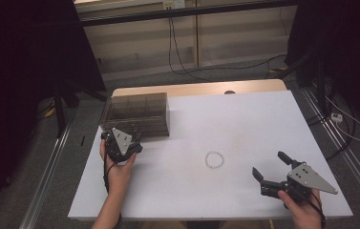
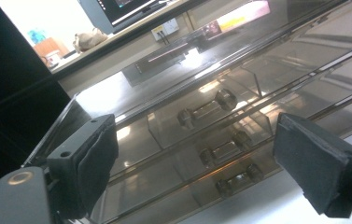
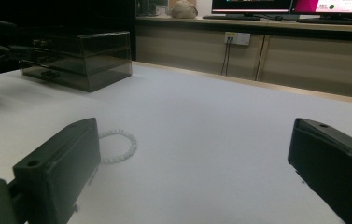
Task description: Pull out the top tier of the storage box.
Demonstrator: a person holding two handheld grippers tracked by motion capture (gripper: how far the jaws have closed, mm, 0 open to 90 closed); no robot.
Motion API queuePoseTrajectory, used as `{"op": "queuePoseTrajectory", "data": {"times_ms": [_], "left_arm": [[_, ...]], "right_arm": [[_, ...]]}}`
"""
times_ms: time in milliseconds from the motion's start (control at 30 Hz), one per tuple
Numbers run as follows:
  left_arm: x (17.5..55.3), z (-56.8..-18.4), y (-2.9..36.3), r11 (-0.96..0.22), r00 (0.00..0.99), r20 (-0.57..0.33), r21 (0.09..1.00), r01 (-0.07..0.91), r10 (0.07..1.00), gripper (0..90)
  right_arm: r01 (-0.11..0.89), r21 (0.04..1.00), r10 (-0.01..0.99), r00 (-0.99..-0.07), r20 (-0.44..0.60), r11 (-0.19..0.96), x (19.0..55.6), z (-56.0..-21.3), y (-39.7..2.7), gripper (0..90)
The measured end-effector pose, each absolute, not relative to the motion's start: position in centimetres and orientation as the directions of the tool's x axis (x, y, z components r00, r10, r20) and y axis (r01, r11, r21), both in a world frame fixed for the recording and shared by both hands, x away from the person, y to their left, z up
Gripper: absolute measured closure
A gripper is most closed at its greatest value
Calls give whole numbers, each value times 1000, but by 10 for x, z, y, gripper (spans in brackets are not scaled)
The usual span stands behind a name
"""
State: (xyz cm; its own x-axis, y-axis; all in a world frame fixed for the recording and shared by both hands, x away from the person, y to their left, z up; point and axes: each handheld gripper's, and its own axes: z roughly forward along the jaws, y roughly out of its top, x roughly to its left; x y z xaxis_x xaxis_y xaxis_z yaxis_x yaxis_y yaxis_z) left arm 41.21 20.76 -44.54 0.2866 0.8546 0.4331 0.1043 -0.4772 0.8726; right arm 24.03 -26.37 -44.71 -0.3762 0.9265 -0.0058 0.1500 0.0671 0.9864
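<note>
A white bench [image 1: 244, 124] carries a smoky clear drawer box [image 1: 137, 113] near its far left corner, all drawers shut. The left tool [image 2: 197, 158], jaws wide and empty, faces the drawer handles [image 2: 206, 111]. A small white bead bracelet [image 1: 214, 159] lies untouched mid-bench. The right tool [image 1: 269, 168] rests near the near right corner, wide open, holding nothing. Seemingly nothing is done yet.
</note>
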Motion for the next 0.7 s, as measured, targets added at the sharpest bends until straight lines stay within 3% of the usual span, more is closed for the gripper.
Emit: {"op": "queuePoseTrajectory", "data": {"times_ms": [433, 700], "left_arm": [[411, -443, 205, -583, 260, 553, 811, 52, 792, 223], [411, -444, 206, -607, 253, 581, 794, 36, 774, 266]], "right_arm": [[147, 987, 927, -376, -6, 66, 240, -447, -263, 20], [143, 987, 926, -376, -12, 71, 240, -447, -263, 20]]}}
